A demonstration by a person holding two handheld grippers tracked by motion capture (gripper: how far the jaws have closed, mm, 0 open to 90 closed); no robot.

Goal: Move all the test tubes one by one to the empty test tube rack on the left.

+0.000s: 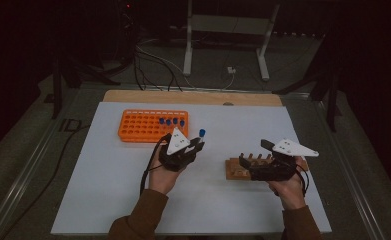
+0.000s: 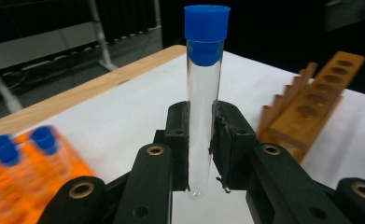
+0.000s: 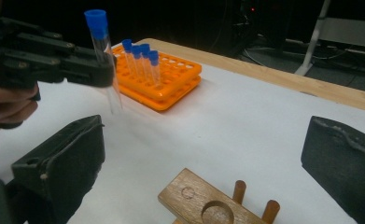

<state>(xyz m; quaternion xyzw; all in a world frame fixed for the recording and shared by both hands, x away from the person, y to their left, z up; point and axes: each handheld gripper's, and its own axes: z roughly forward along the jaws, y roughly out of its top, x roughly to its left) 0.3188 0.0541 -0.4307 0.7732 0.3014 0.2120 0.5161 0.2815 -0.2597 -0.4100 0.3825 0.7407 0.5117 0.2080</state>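
My left gripper (image 2: 201,140) is shut on a clear test tube (image 2: 203,93) with a blue cap, which it holds upright above the white table. In the high view this tube (image 1: 202,134) stands at the left gripper (image 1: 199,145), just right of the orange rack (image 1: 153,125). My right gripper (image 3: 208,140) is open, its jaws wide apart with nothing pressed between them. A wooden rack (image 3: 203,200) with round holes lies just below and ahead of them. In the high view the right gripper (image 1: 253,155) hovers over this wooden rack (image 1: 238,170).
The orange rack (image 3: 175,79) holds several blue-capped tubes (image 3: 140,58) at its right end. The white sheet (image 1: 108,180) covers a wooden-edged table (image 1: 193,96). Cables and a white stand (image 1: 223,30) lie on the floor beyond the far edge.
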